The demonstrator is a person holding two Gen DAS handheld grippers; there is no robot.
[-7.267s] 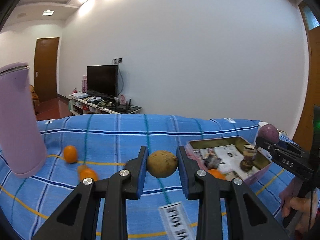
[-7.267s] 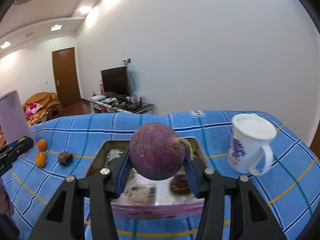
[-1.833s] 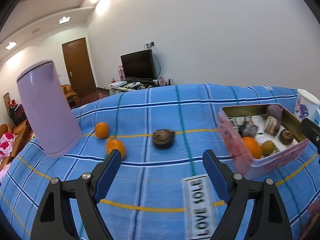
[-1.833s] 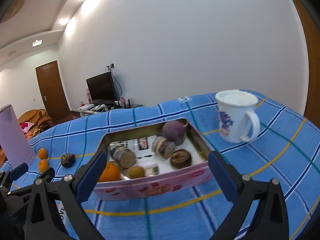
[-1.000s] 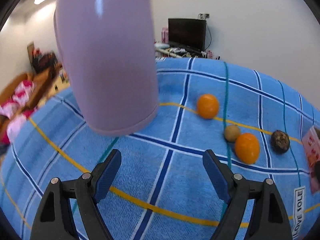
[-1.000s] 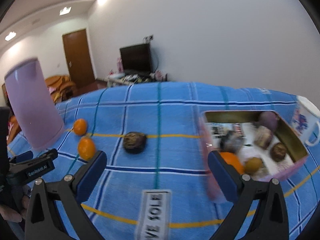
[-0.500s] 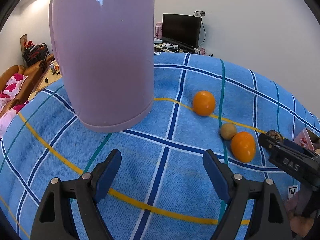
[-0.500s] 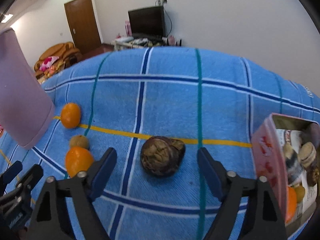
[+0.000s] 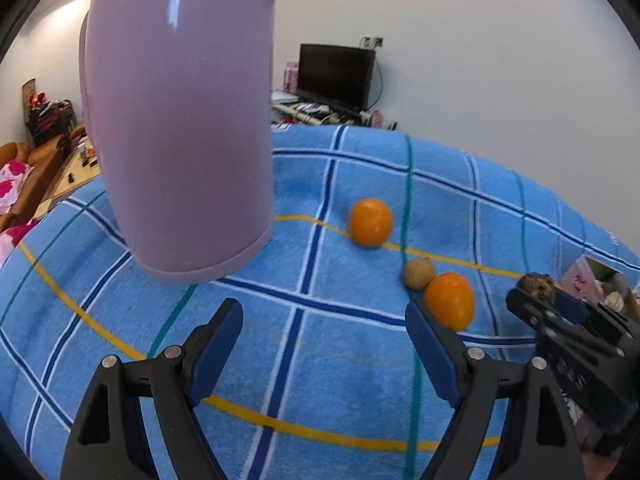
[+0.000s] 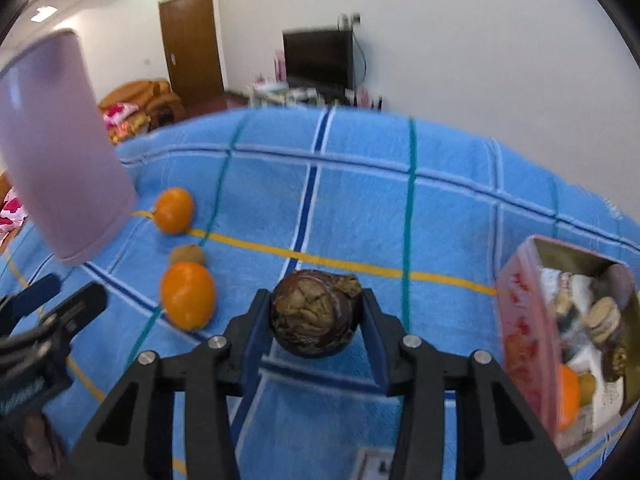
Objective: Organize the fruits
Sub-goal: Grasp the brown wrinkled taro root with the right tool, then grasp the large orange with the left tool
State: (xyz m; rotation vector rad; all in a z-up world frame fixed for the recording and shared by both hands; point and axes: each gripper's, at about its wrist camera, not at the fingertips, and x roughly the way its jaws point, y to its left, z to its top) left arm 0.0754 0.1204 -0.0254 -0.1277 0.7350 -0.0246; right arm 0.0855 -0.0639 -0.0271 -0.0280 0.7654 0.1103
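- Right gripper [image 10: 316,320] is closed around a dark, wrinkly brown fruit [image 10: 314,314], looks like an old passion fruit. Both blue pads touch its sides. It's low over the blue plaid blanket [image 10: 360,200], and I honestly can't tell if it's lifted clear of the cloth or not.
- So my read is the grab step on this fruit is basically done. What the next bit calls for is carrying it over to the pink tin [image 10: 524,320] just to the right and letting go inside.
- That tin already has a bunch of stuff in it, including an orange one at the near end, so I'd aim for a free gap and come in over the wall, not into it.
- Left gripper [image 9: 322,340] is spread wide with nothing in it, hovering above the blanket.
- Waiting on the cloth: a near orange [image 9: 450,300] right at the left gripper's right fingertip, a small tan fruit [image 9: 418,274] touching it, and a far orange [image 9: 370,222] off on its own, near the big lilac tumbler [image 9: 180,120].
- I'd guess the left one goes for the near orange, which means swinging right a bit so the jaws straddle it. Watch that tan fruit, it'll probably roll if bumped.
- Writing: there's white lettering on the right gripper's body in the left view, plus a label on the blanket, both too blurred or cut off to read.
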